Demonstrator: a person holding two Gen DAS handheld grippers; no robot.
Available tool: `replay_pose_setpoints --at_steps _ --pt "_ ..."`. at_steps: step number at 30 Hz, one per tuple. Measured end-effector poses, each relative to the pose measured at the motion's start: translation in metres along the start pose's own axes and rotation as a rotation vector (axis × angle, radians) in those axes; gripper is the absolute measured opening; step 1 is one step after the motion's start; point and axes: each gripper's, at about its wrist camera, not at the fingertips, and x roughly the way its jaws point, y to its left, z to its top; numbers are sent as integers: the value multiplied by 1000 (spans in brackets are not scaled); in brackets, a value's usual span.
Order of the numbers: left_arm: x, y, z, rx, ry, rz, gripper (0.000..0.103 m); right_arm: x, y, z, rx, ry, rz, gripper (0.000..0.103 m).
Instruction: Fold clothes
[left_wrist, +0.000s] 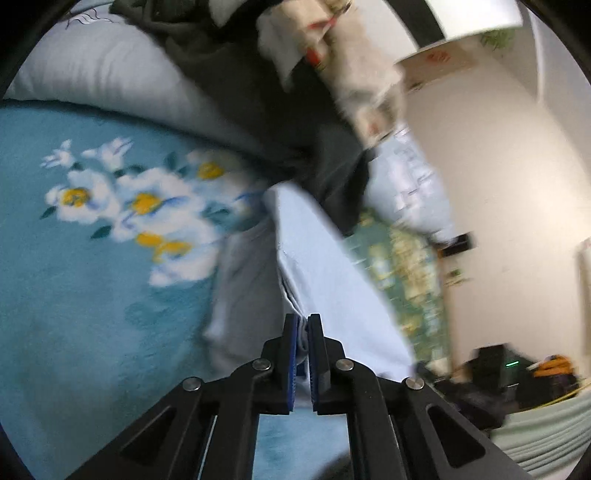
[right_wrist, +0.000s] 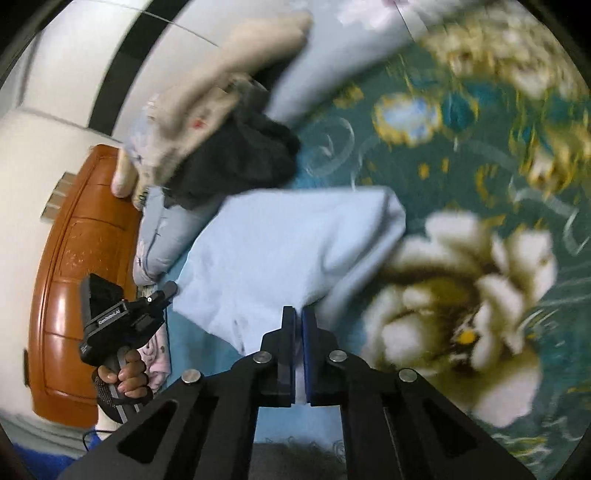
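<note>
A pale blue garment (left_wrist: 325, 266) lies on the bed and runs up into my left gripper (left_wrist: 303, 325), whose blue pads are shut on a bunched edge of it. The right wrist view shows the same pale blue garment (right_wrist: 288, 251) spread wide over the blanket, one corner pinched between the pads of my right gripper (right_wrist: 298, 317). At the left of that view a person's hand (right_wrist: 125, 376) holds the black body of the left gripper tool (right_wrist: 122, 325); its fingertips are hidden there.
A teal blanket with white flowers (left_wrist: 92, 295) covers the bed. A heap of dark (left_wrist: 240, 92) and beige (left_wrist: 362, 74) clothes lies at the far side, next to a grey pillow (left_wrist: 110, 81). A brown wooden headboard (right_wrist: 81, 258) stands at the left.
</note>
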Motion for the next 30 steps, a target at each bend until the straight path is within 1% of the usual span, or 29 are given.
replay_pose_setpoints --at_steps 1,2,3,4,5,6,7,8,9,10,11,14,16,17,18,20,21,22,23,24,25,26,30 --pt "4 11 -3 2 26 45 6 2 -5 -1 3 12 -29 3" --pt "14 20 -5 -5 52 108 6 8 -13 -3 19 35 -57 3" --pt "20 27 -6 -12 68 125 6 13 -22 -5 35 58 -86 3" --pt "19 30 -6 -23 65 114 7 15 -29 -8 60 62 -95 3" --pt "17 32 -5 -34 60 101 8 16 -37 -11 90 54 -92 6" --pt "9 32 -4 -36 31 72 11 15 -43 -14 126 36 -84 6" --pt "4 31 -2 -30 10 59 25 13 -49 -16 162 12 -58 7" --pt "-1 30 1 -21 -13 63 59 13 -54 -18 192 -8 -17 21" --pt "-1 30 7 -17 -29 80 76 11 -57 -21 214 -20 10 38" --pt "3 31 12 -19 -28 74 76 12 -61 -23 237 -27 29 59" --pt "7 33 17 -22 -27 65 76 15 -64 -23 259 -32 46 60" --pt "34 45 32 -92 22 35 76 29 -63 -15 296 -33 65 60" --pt "39 44 37 -97 16 11 75 37 -62 -11 311 -37 79 60" --pt "40 42 38 -100 24 -17 75 41 -60 -8 314 -37 79 60" --pt "41 40 39 -102 34 -46 70 45 -57 -5 306 -26 69 60" --pt "50 39 40 -132 72 -80 61 51 -49 0 278 5 43 58" --pt "55 37 41 -129 74 -51 51 55 -44 4 258 22 25 53" --pt "57 35 41 -123 74 -20 41 58 -38 8 238 42 -9 31" --pt "58 35 41 -126 76 13 16 60 -32 12 220 64 -50 14" --pt "58 35 40 -148 82 4 12 61 -25 16 200 76 -81 11" --pt "55 32 39 -147 71 7 11 61 -17 19 179 84 -106 8" --pt "52 29 37 -143 58 13 10 58 -8 22 155 81 -120 7" --pt "32 7 36 -98 20 12 9 43 19 29 65 67 -95 7"
